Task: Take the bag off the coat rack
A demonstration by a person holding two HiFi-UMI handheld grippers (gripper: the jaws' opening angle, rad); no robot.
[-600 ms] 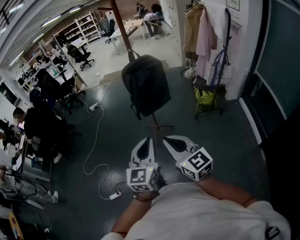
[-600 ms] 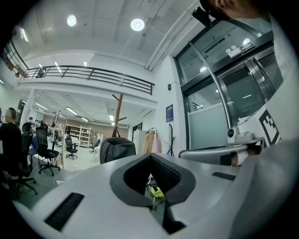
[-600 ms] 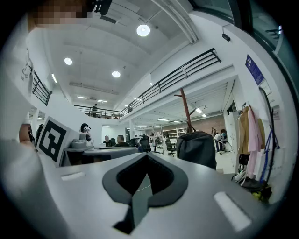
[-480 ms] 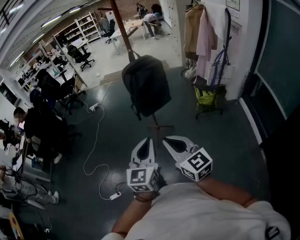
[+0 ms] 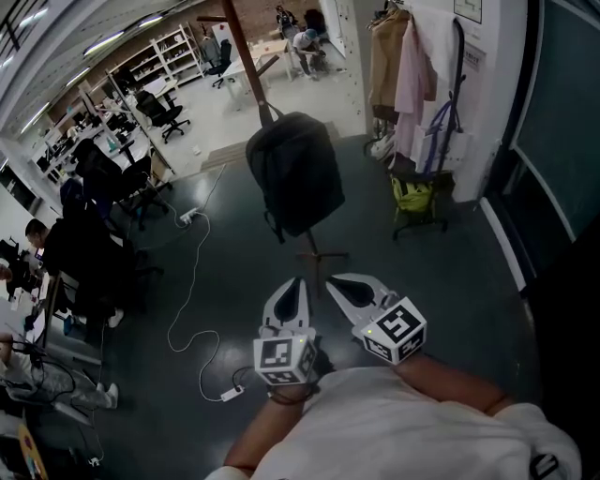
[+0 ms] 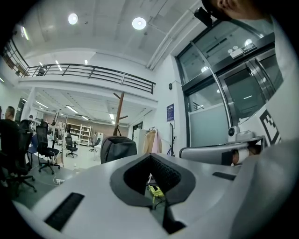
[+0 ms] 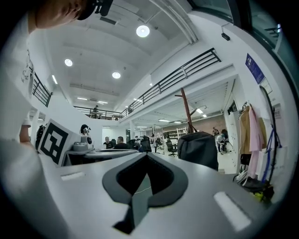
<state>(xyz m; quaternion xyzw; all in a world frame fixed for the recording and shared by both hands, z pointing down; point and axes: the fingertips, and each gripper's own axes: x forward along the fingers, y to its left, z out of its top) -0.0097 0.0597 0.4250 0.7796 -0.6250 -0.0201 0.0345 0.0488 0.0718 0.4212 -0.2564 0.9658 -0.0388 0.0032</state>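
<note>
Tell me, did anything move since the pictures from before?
Nothing really moved. The bag still hangs on the rack, and nothing has grabbed it. The left gripper and right gripper stay shut and empty, close in front of the person, well short of the bag. Only the head view drifted a tiny bit.

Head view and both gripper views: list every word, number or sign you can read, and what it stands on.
No text can be read anywhere.
Blue wall sign: print too small to read.
Paper notice beside the hanging coats: blurred.
Marker cubes: black-and-white square patterns only, no letters.
</note>
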